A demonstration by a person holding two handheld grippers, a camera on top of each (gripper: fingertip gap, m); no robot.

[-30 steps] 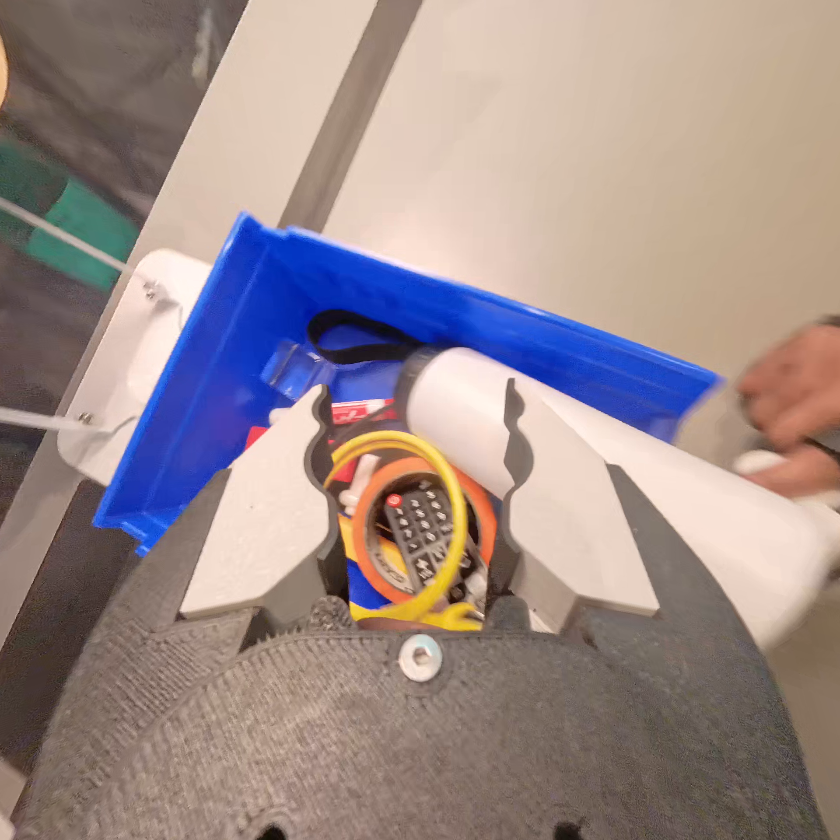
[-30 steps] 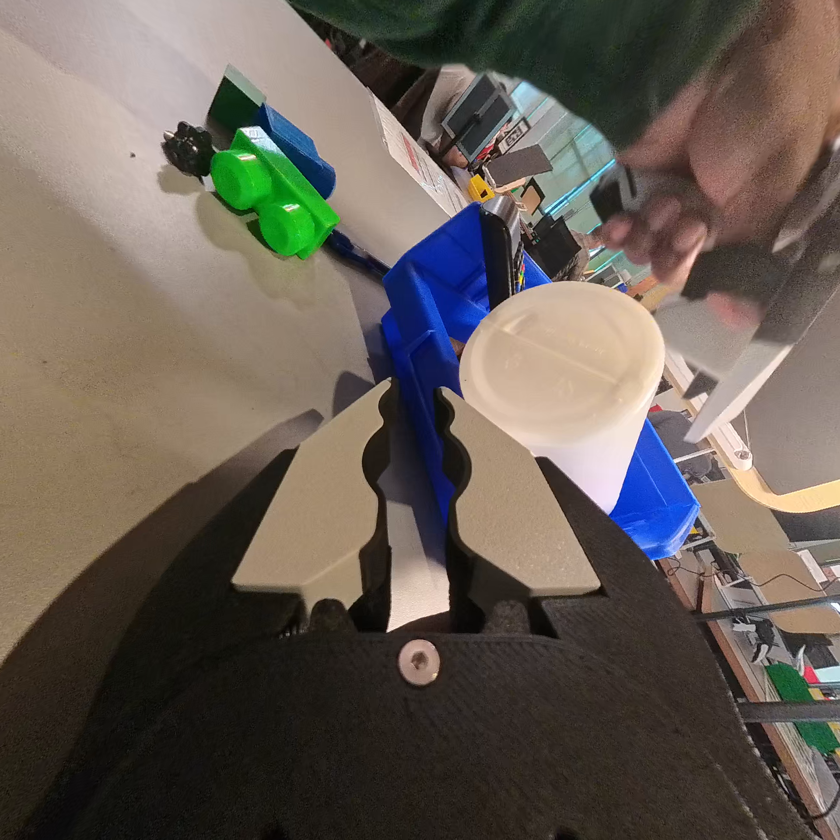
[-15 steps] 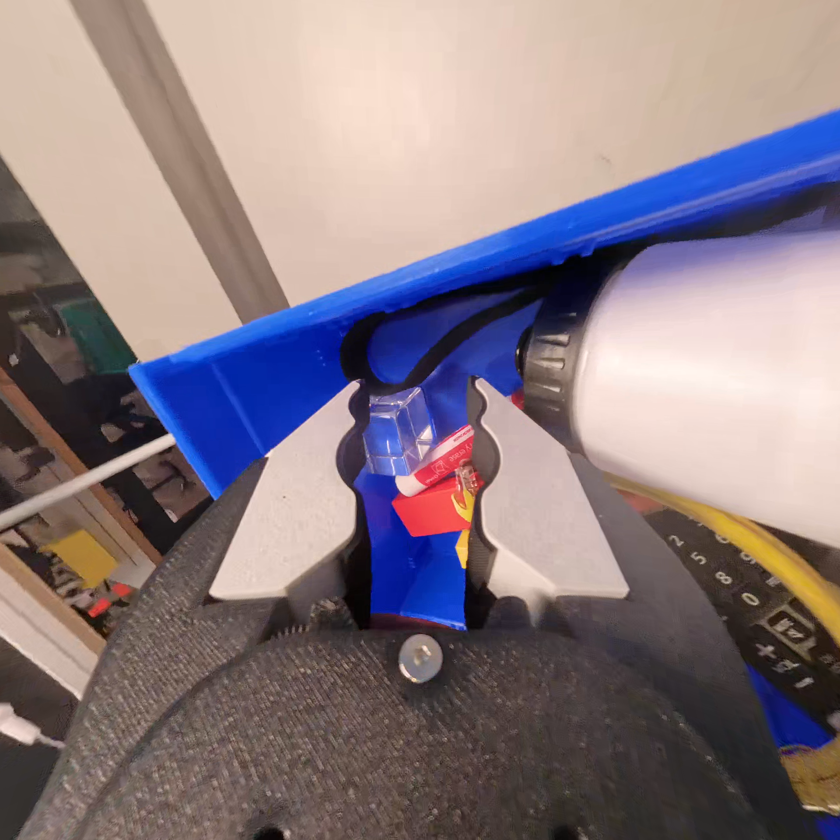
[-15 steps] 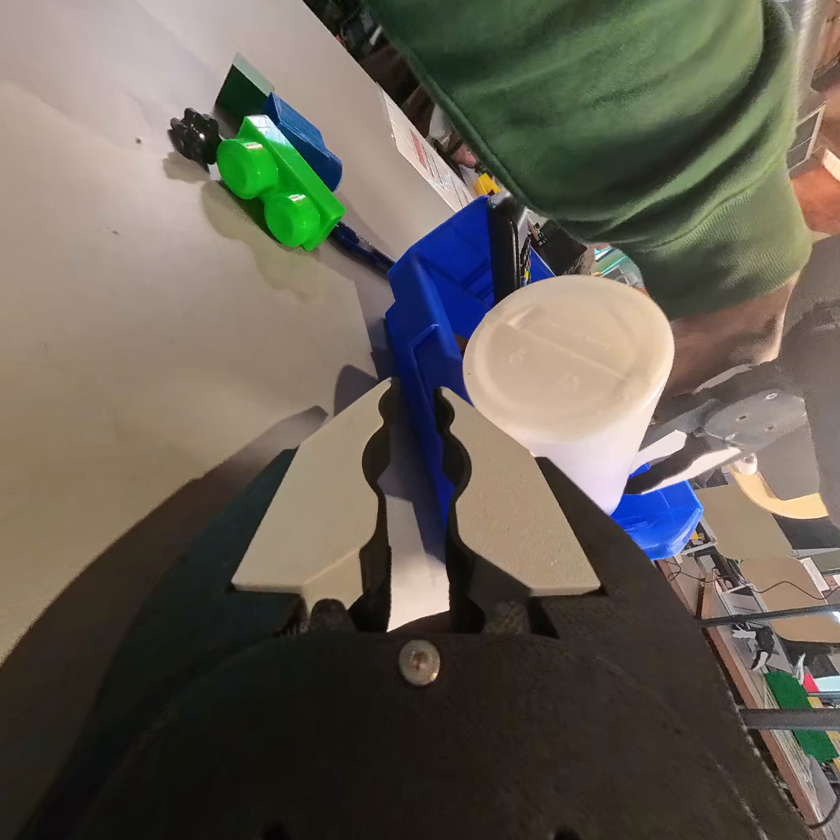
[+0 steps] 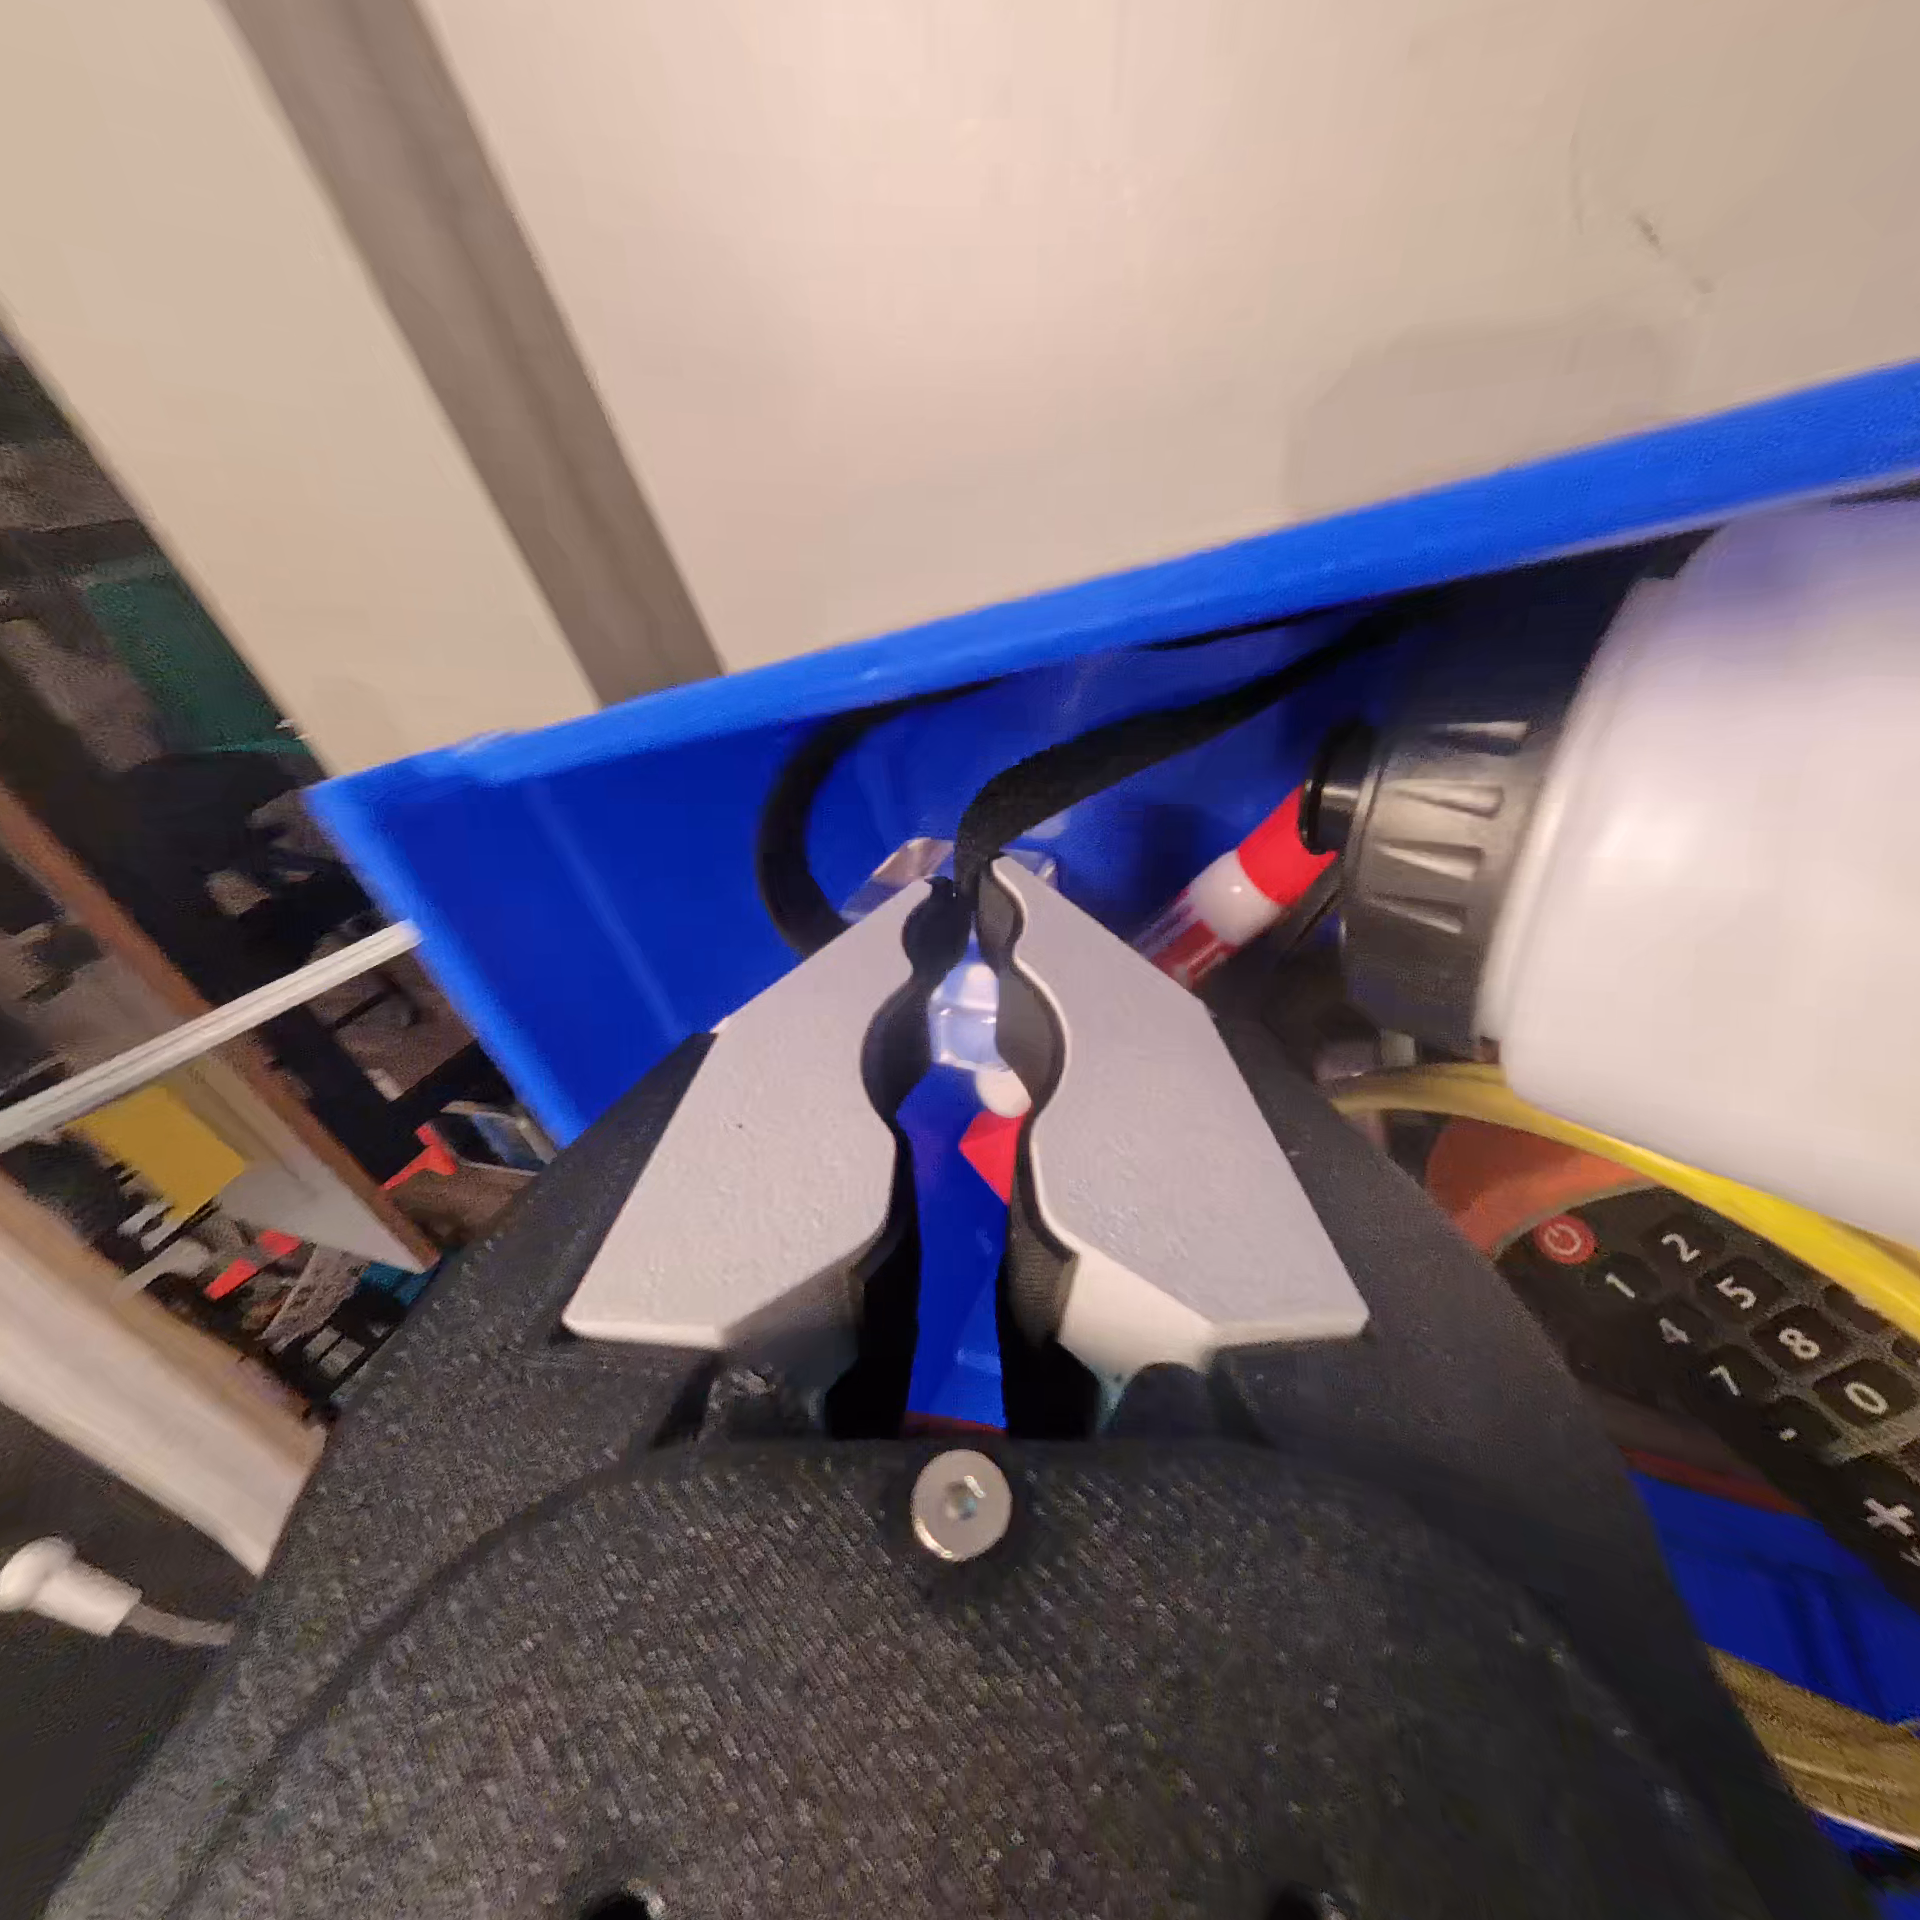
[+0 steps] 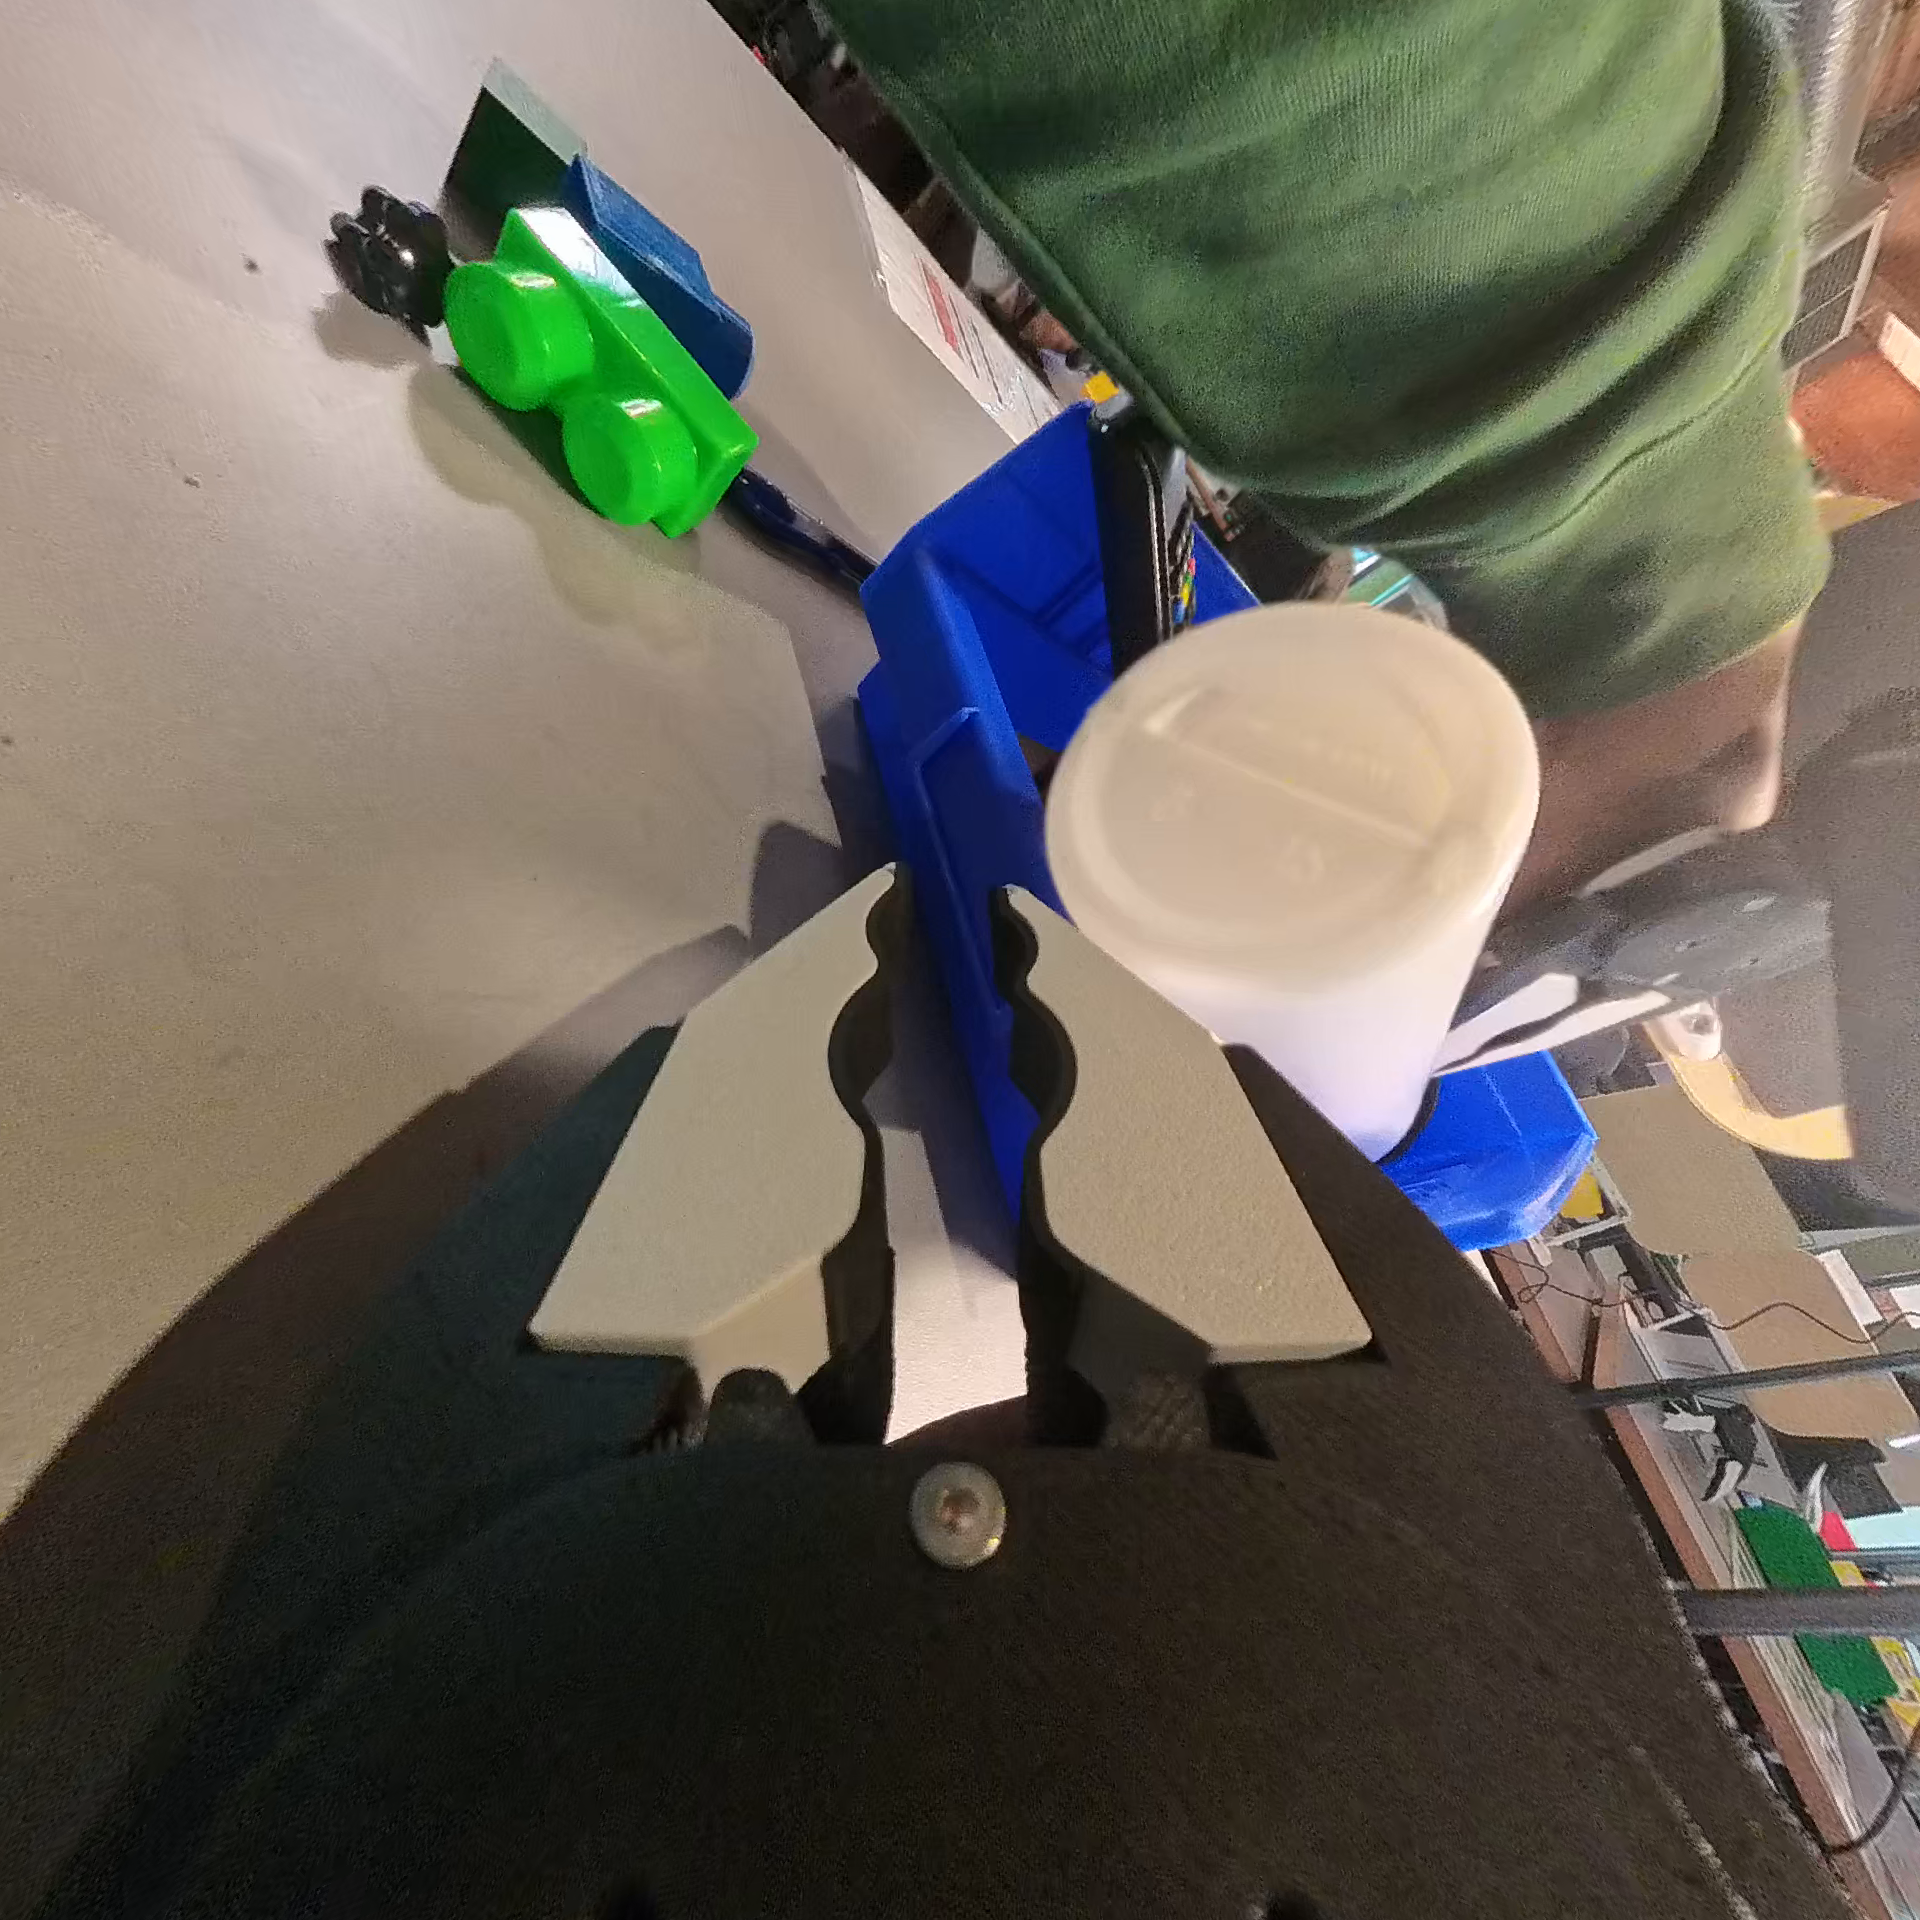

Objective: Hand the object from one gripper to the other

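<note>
A black strap (image 5: 1091, 769) lies looped in a blue bin (image 5: 623, 883). My left gripper (image 5: 966, 896) is inside the bin, its tips shut on the strap. A clear cube (image 5: 961, 1023) shows behind the finger gap. A white bottle (image 5: 1714, 831) with a grey cap lies in the bin to the right of the fingers. In the right wrist view, my right gripper (image 6: 951, 883) is open by a narrow gap and empty, low over the table beside the bin's wall (image 6: 966, 665). The bottle's base (image 6: 1288, 810) faces it, and the left gripper (image 6: 1704, 935) shows behind the bottle.
The bin also holds a keypad remote (image 5: 1714, 1340), a yellow cable (image 5: 1558, 1122), an orange tape roll (image 5: 1507, 1184) and a red-white tube (image 5: 1236, 894). On the table sit a green brick (image 6: 592, 364), a blue block (image 6: 655, 260) and a black knob (image 6: 384, 249). A green sleeve (image 6: 1403, 260) hangs above. Left tips to right tips: about 25 centimeters.
My left gripper has dropped into the bin's corner and closed from wide open onto the black strap. The right gripper has hardly moved.
</note>
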